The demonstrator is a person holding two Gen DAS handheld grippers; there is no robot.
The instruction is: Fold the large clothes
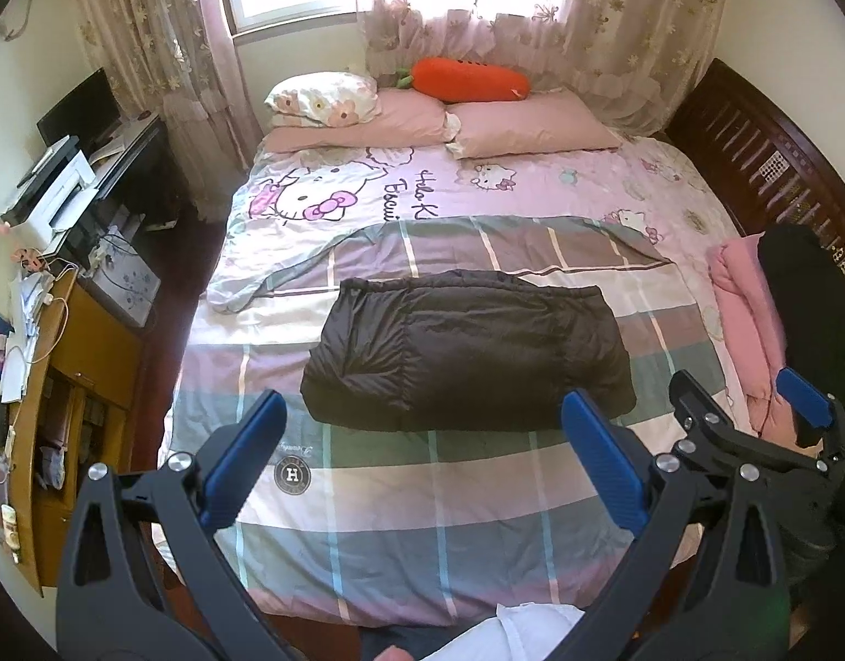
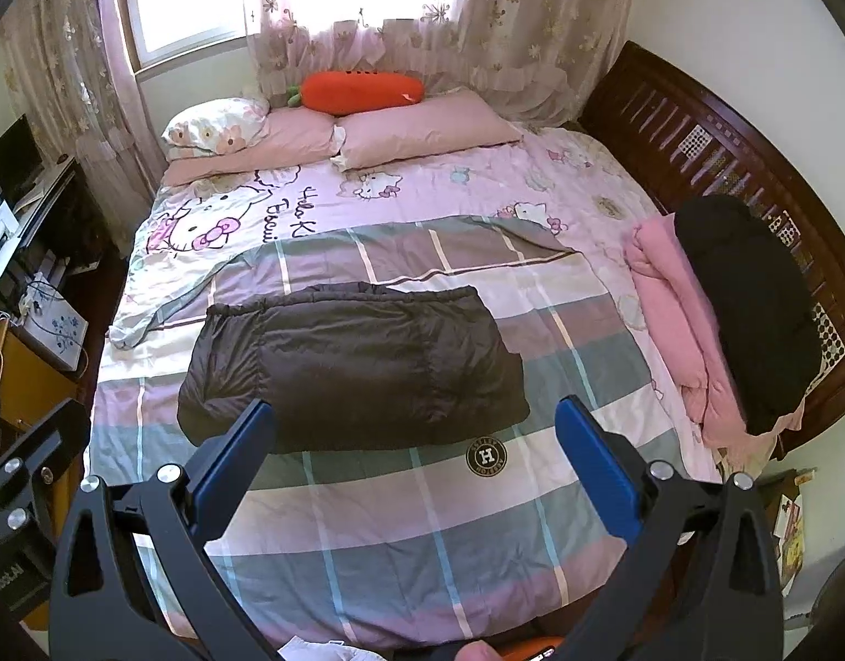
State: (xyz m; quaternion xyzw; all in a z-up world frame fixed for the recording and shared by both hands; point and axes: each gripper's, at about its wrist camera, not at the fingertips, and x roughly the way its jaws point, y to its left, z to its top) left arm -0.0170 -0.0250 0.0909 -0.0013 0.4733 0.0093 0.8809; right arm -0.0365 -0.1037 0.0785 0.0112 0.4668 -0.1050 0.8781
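My left gripper (image 1: 422, 457) and right gripper (image 2: 417, 462) hang spread wide, empty, near the bed's foot edge; the puffy folded jacket (image 1: 466, 347) mid-bed may spring open.

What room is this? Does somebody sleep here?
Most likely a bedroom at home. A big bed with pillows fills it, a carrot plush lies on top, and curtains cover the window.

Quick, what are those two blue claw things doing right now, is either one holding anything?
Left gripper: open, holding nothing, above the bed.
Right gripper: open, holding nothing, near the folded dark jacket.
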